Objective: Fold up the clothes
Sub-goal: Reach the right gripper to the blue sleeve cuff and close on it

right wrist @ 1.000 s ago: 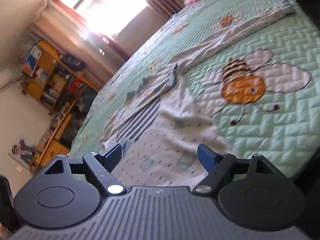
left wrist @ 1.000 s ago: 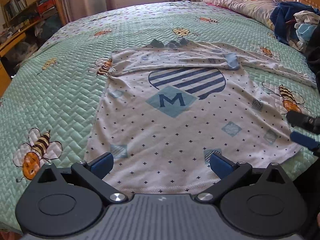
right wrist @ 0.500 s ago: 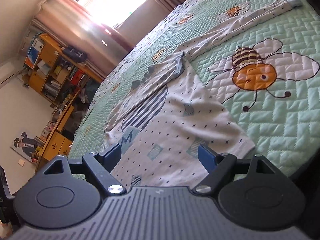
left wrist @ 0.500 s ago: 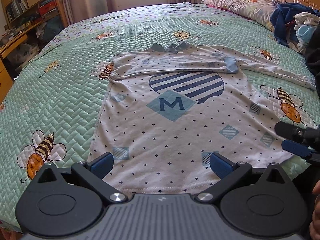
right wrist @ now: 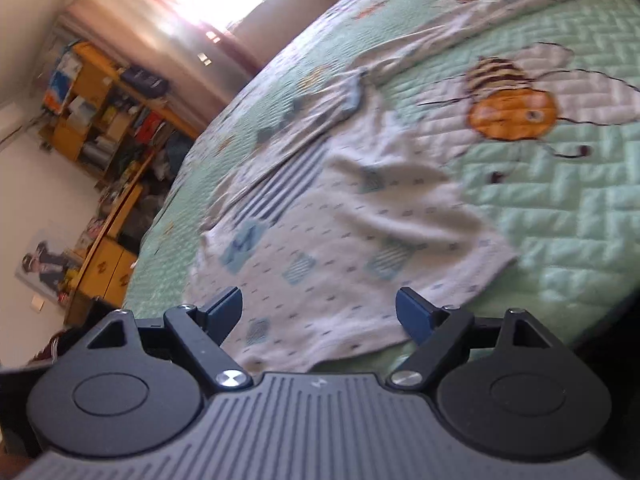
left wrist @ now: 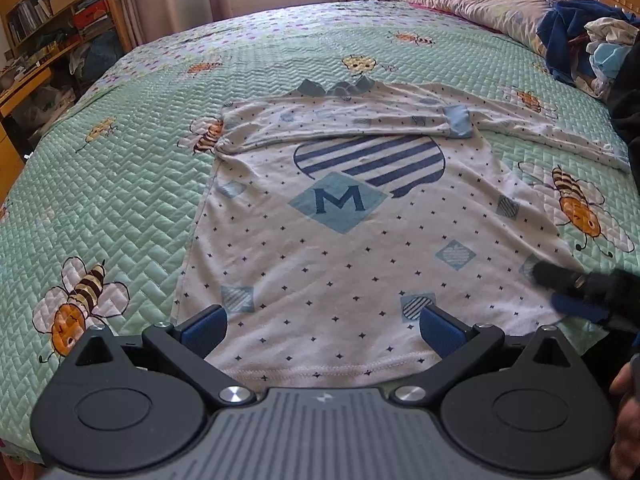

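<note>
A white dotted long-sleeved shirt with a striped heart and a blue "M" diamond lies flat on the bed, collar away from me. One sleeve is folded across the chest; the other sleeve stretches out to the right. My left gripper hovers open over the bottom hem, nothing between its fingers. My right gripper is at the shirt's lower right corner, its jaws apart just above the cloth. In the right wrist view the right gripper stands open over the shirt's side edge.
The green quilted bedspread with bee prints covers the bed. A pillow and a pile of clothes sit at the headboard end on the right. Wooden shelves stand beyond the bed's left side. A hand shows at the right edge.
My right gripper has come down and leftward onto the shirt's lower right corner, and its view has swung slightly. The left gripper has stayed over the hem.
</note>
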`<state>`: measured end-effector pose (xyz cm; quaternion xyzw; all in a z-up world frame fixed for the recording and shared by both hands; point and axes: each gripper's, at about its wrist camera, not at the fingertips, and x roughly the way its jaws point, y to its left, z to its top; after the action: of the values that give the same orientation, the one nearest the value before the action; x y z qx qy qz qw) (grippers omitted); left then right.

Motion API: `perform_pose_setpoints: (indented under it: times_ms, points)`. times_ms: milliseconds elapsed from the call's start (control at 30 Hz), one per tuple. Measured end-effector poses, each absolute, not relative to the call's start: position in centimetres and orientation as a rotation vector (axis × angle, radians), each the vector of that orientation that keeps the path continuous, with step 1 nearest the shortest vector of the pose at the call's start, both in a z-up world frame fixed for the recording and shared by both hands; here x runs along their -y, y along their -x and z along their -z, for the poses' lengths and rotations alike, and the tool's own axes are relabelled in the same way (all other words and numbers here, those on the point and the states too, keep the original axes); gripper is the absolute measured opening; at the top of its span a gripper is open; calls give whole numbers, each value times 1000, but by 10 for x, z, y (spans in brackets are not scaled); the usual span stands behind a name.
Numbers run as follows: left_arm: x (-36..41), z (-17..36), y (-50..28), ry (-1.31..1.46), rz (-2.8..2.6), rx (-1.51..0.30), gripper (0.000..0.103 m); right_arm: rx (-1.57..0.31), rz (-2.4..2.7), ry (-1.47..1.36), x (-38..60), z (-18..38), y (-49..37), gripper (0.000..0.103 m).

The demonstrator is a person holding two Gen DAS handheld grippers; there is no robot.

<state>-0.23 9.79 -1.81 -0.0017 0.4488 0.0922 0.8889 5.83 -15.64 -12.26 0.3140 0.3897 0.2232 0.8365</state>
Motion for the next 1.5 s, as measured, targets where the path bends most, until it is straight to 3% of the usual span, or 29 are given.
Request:
perform_pose_setpoints:
  times_ms: [467,1067,1500]
  points:
    - [-116,65,-4,57,-197,-1040,102,-794,-418,-731,179,122,-63,85]
    - [-121,51,-11,110,-201,-988,102,-547,-142,-1004,310,104,-124,85]
    - [-106,69,-28,85,-181,-1054,102,-563,36,-1183,372,149,-210,86]
